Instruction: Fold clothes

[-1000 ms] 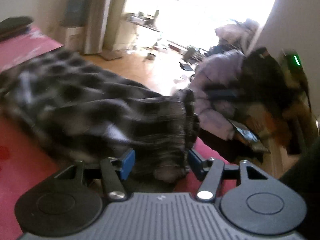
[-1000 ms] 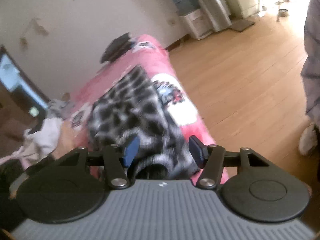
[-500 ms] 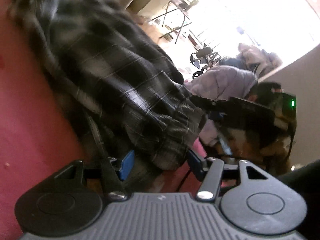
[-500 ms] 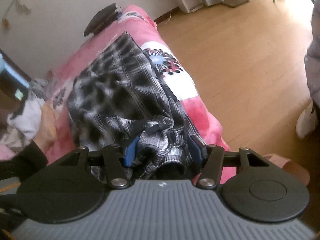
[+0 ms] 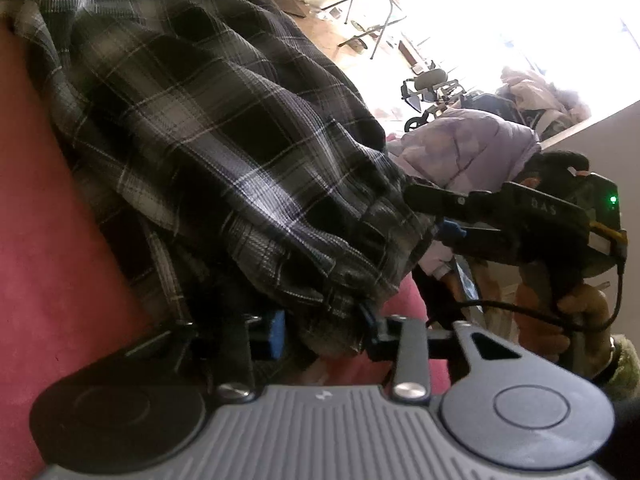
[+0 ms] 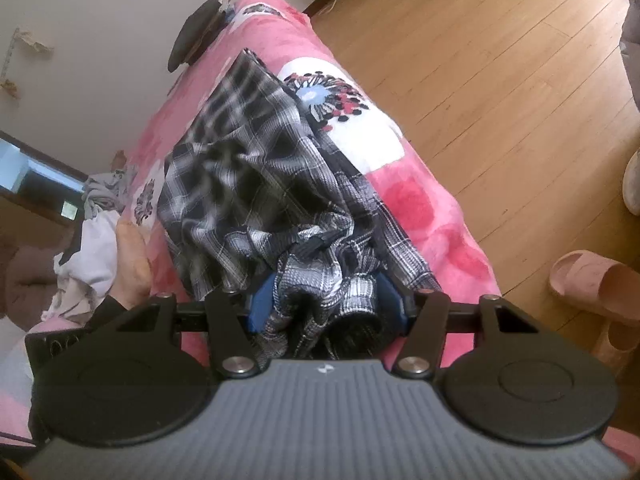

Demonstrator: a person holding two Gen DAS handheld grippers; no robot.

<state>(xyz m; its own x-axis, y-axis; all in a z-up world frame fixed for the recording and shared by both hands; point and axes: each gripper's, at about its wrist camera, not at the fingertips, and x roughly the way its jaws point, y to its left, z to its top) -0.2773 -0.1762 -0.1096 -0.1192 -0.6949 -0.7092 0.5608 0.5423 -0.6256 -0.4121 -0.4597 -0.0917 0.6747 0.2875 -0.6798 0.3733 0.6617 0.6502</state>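
Left gripper closing on plaid garment; right gripper pinches its bunched edge on the pink blanket.

Only legible txt: faint raised letters "DAS" on the dark body of the right gripper, seen from left wrist view, next to its green light. Small pale logo mark on the grey ribbed housing w/o letters; same mark in right wrist view. Nothing else readable
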